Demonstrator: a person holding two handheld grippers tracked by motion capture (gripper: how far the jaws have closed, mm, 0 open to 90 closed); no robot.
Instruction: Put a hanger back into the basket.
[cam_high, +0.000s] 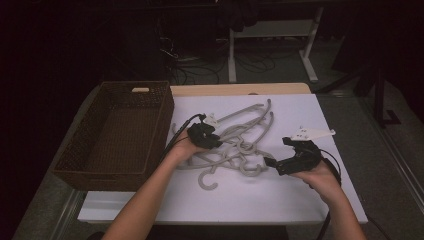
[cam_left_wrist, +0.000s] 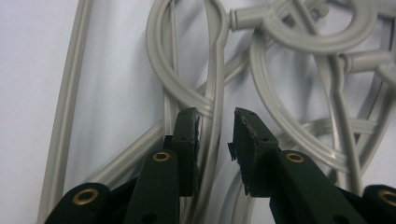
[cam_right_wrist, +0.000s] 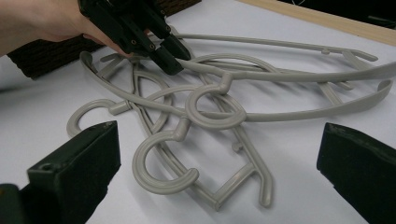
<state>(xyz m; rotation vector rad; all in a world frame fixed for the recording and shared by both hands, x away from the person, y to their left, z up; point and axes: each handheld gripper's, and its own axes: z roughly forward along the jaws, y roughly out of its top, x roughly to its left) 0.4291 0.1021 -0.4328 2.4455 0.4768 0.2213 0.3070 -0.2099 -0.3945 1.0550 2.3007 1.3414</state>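
White table (cam_high: 280, 200), hands (cam_high: 186, 149) on hangers (cam_high: 245, 145)

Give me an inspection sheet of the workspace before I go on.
Surface: white table top, wooden strip at far edge.
Job's things: tangled pile of grey plastic hangers; empty brown wicker basket at left.
Clutter: nothing seen.
Grippers: left gripper open astride a hanger bar; right gripper open wide, beside the pile.
Cables: one trails from each gripper.
Surroundings: dark room, white desk legs, floor cables behind.
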